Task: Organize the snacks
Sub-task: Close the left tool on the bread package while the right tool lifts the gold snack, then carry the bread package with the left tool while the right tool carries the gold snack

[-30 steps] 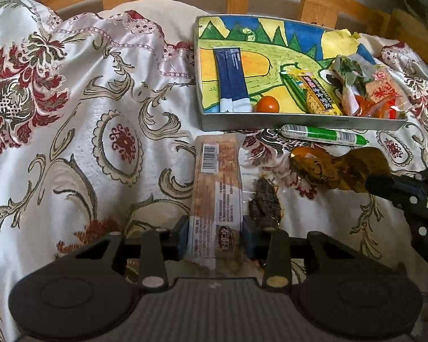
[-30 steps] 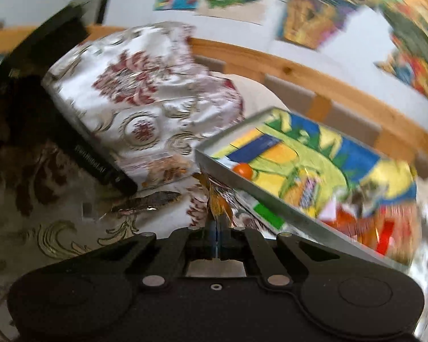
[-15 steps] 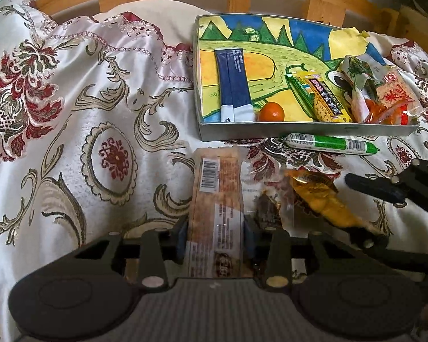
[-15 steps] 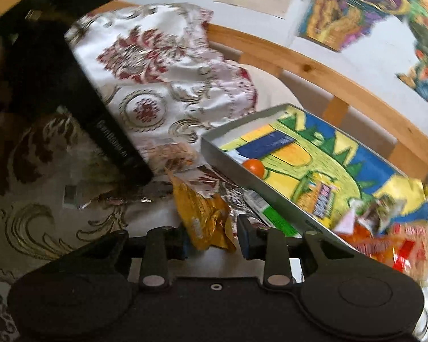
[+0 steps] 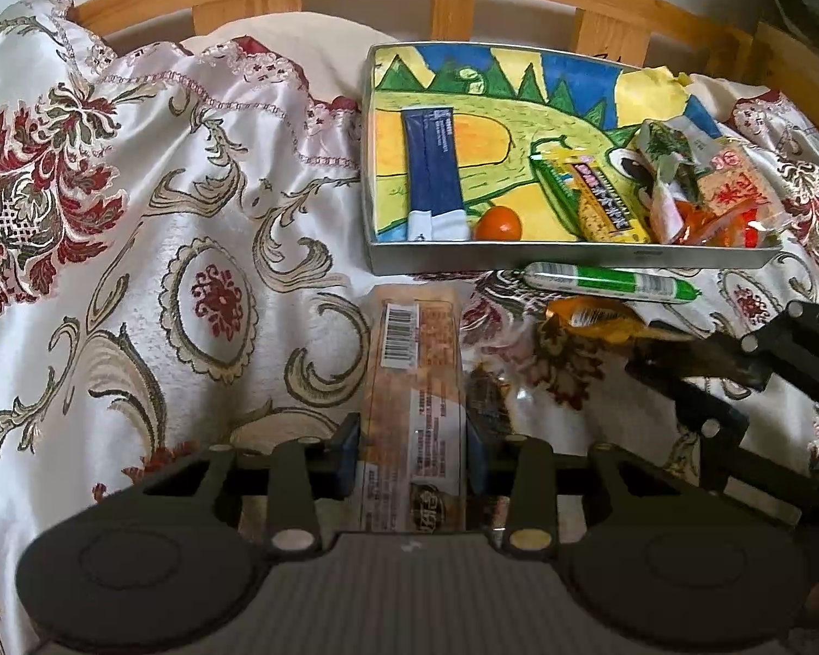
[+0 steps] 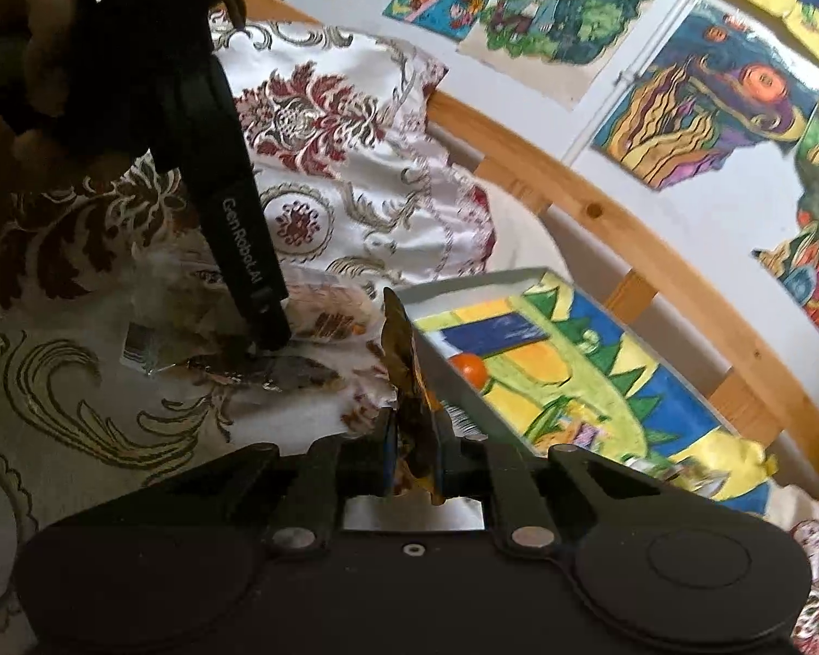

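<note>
The left gripper (image 5: 414, 453) squeezes a long bar (image 5: 414, 393). Only the right view shows the right gripper (image 6: 414, 450) pinching a gold wrapper (image 6: 409, 382), its jaws just closed.

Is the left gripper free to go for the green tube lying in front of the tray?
Probably not yet. The left gripper is shut on the long brown packet. The green tube lies uncovered on the bedspread by the tray wall, so the way looks open once the packet is released.
</note>
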`<state>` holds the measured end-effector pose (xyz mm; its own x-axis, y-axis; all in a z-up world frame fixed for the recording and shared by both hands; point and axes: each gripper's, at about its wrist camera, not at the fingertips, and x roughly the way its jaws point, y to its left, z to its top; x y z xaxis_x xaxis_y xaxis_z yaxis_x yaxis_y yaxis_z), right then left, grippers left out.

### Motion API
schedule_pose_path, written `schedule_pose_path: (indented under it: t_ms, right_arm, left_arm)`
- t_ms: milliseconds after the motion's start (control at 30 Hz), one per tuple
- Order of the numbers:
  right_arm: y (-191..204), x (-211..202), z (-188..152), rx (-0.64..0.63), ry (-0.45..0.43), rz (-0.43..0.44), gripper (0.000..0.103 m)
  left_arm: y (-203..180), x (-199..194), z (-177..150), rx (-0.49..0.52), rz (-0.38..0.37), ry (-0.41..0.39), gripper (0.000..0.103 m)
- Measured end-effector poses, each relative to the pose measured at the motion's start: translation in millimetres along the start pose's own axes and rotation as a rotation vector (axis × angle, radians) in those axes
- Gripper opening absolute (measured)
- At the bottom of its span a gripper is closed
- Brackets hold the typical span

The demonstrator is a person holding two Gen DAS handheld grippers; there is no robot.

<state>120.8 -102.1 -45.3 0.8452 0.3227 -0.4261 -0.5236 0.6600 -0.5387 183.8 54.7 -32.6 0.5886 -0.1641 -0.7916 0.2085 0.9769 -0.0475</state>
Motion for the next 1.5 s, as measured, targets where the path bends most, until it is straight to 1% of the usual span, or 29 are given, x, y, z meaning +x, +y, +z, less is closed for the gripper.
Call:
schedule_pose_path:
  t_ms: [233,467,700,800,900,1033,1167,1333,1500]
  right_arm:
    - [-25,-13,5,0.066,-0.058,-0.047,0.013]
    - [-63,-19,7,0.161,-0.098,-0.119,0.013]
    - [-116,-22,-5,0.269,-0.112,-0.234,0.013]
    - [-142,-21,-16,0.335,-0.107,-0.284,0.013]
    - [-166,-20,-28,0.411,-0.098,-0.317,0.013]
    - [-190,-18,-46,0.511,-0.083,-0.326,0.013]
    - [-199,-12,-62,0.574,-0.058,-0.320,0.013]
    - [-209,-5,-74,0.699,-0.048,-0.284,0.013]
    - [-212,1,-80,0.766,-0.029,-0.248,0.013]
  left_arm:
    - [-6,-12,11,-0.029,-0.005,-0.040,0.041]
    - [-20,-10,45,-0.074,-0.012,-0.104,0.041]
    - [-59,6,87,-0.069,-0.034,-0.165,0.041]
    - [-79,18,107,-0.051,-0.041,-0.184,0.041]
    - [-95,32,127,-0.045,-0.055,-0.201,0.041]
    - [-113,51,147,-0.049,-0.063,-0.210,0.041]
    - [-128,73,158,-0.054,-0.058,-0.198,0.041]
    - [-136,96,160,-0.072,-0.057,-0.185,0.041]
    - [-143,109,156,-0.074,-0.069,-0.170,0.041]
